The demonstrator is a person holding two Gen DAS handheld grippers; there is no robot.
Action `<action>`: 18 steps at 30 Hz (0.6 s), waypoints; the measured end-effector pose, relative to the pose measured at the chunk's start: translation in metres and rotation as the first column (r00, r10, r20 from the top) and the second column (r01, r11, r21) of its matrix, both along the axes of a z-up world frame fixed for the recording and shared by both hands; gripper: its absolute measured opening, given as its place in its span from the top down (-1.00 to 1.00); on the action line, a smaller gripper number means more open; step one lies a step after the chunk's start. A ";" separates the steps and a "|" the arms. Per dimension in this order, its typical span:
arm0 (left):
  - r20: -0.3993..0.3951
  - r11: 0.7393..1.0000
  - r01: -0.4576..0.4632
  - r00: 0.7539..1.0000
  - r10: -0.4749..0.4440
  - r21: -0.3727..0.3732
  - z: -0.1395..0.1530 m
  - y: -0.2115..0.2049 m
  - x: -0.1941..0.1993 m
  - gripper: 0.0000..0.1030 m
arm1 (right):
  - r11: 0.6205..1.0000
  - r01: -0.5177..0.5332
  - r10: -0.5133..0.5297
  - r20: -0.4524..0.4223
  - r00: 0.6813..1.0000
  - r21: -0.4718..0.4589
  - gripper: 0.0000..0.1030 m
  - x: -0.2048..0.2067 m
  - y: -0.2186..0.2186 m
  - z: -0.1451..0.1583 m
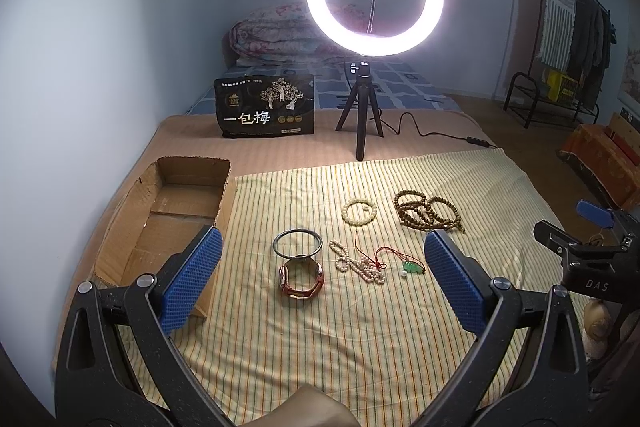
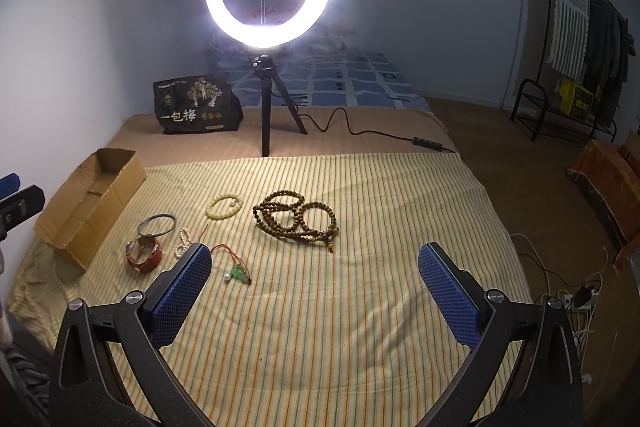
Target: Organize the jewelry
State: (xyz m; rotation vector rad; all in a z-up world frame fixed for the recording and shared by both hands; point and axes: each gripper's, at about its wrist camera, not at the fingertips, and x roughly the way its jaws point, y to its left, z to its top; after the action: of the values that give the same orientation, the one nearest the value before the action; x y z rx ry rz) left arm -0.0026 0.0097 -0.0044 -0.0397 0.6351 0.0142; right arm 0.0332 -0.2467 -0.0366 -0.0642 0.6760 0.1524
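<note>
Jewelry lies on a striped cloth [image 1: 360, 327]. A red-strapped watch [image 1: 301, 277] touches a dark metal bangle [image 1: 297, 243]. Beside them are a pearl strand [image 1: 356, 263], a red-cord green pendant [image 1: 412, 267], a pale bead bracelet [image 1: 360, 211] and a brown bead necklace [image 1: 428, 209]. The open cardboard box [image 1: 168, 211] stands at the left. My left gripper [image 1: 324, 267] hovers open over the watch and pearls, holding nothing. In the right wrist view my right gripper [image 2: 316, 279] is open and empty, nearer me than the brown necklace [image 2: 296, 219], with the pendant [image 2: 238, 273] by its left finger.
A lit ring light on a black tripod [image 1: 360, 115] stands behind the cloth, its cable [image 1: 432, 135] trailing right. A black snack bag [image 1: 266, 107] leans at the back. A folded quilt [image 1: 276, 35], a clothes rack [image 1: 568, 39] and floor cables [image 2: 568, 291] are farther off.
</note>
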 end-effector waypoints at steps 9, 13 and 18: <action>-0.009 1.000 -0.005 1.000 0.005 0.012 -0.005 0.000 0.001 -0.99 | 1.000 -0.008 0.007 -0.010 1.000 -0.005 -0.99 -0.001 0.003 -0.002; -0.017 1.000 -0.011 1.000 0.011 0.020 -0.005 0.000 0.002 -0.99 | 1.000 -0.009 0.009 -0.015 1.000 -0.007 -0.99 0.000 0.005 -0.003; -0.036 0.999 -0.020 0.999 0.021 0.032 -0.008 0.003 0.004 -0.99 | 1.000 -0.010 0.010 -0.018 1.000 -0.005 -0.99 0.000 0.005 -0.004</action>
State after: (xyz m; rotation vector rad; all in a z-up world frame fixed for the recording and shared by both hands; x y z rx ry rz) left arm 0.0011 0.0128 -0.0128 -0.0150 0.6708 0.0449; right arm 0.0336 -0.2421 -0.0402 -0.0710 0.6946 0.1608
